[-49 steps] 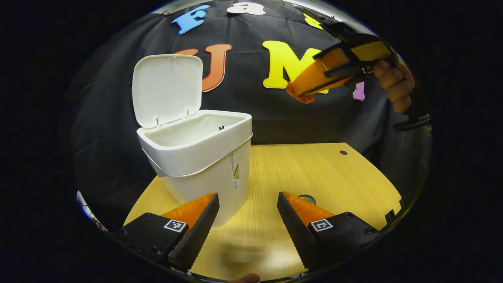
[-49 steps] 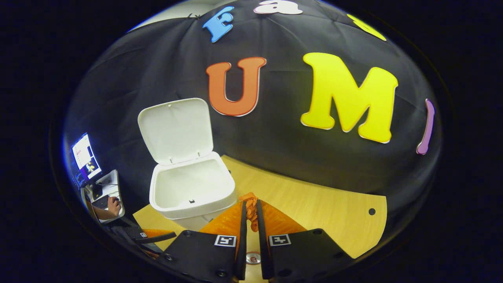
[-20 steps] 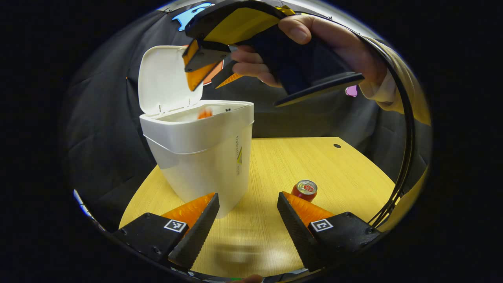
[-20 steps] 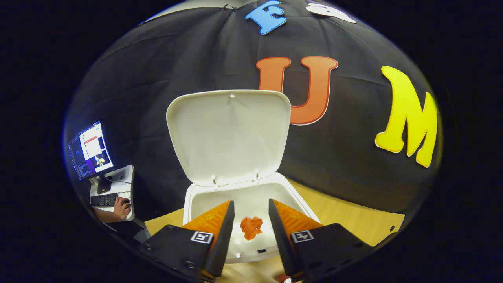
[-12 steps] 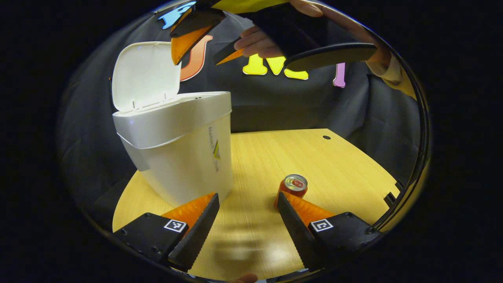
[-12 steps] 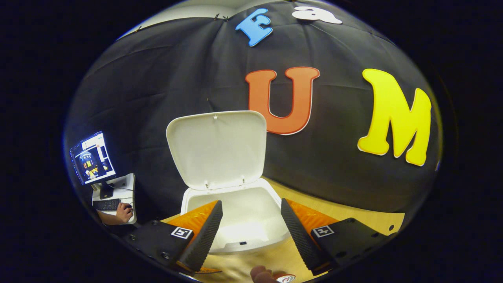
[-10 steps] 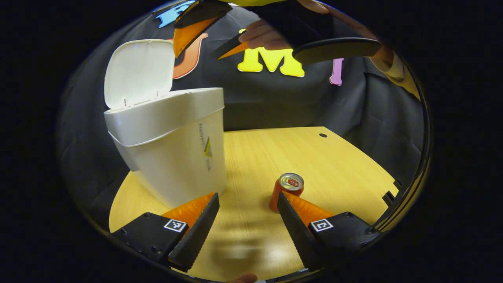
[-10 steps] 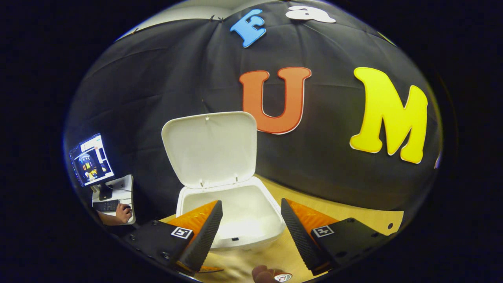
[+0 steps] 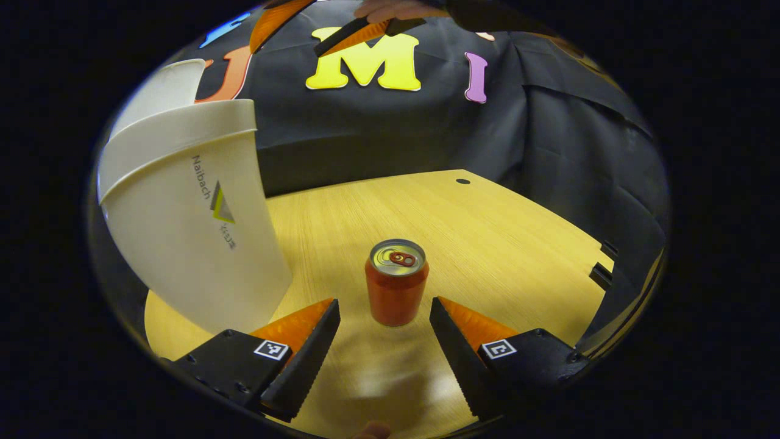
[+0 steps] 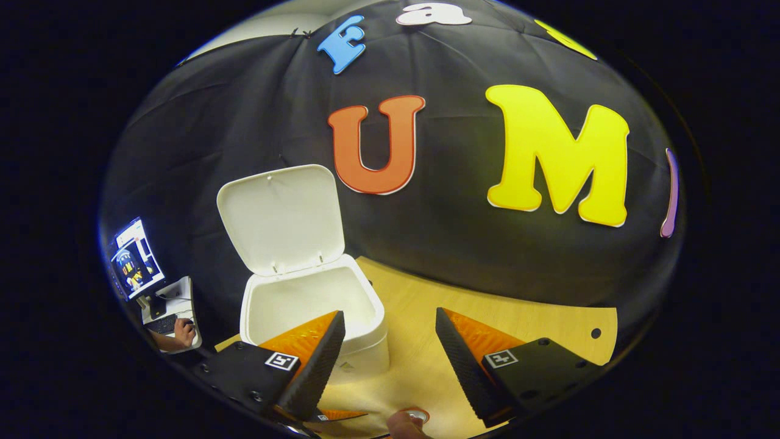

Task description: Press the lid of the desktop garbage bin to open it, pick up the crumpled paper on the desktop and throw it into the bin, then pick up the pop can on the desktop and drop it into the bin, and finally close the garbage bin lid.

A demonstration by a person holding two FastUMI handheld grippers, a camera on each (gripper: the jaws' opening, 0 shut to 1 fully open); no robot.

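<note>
Wooden table (image 9: 499, 225) — black cloth wall (image 10: 213, 140)

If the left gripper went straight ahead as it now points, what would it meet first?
Most likely the upright pop can, standing on the table centred ahead of the open left gripper.

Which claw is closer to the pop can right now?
Left. The left claw is open and low over the table, with the pop can just ahead between its fingers. The right claw is open and held high, near the garbage bin, above the can.
</note>
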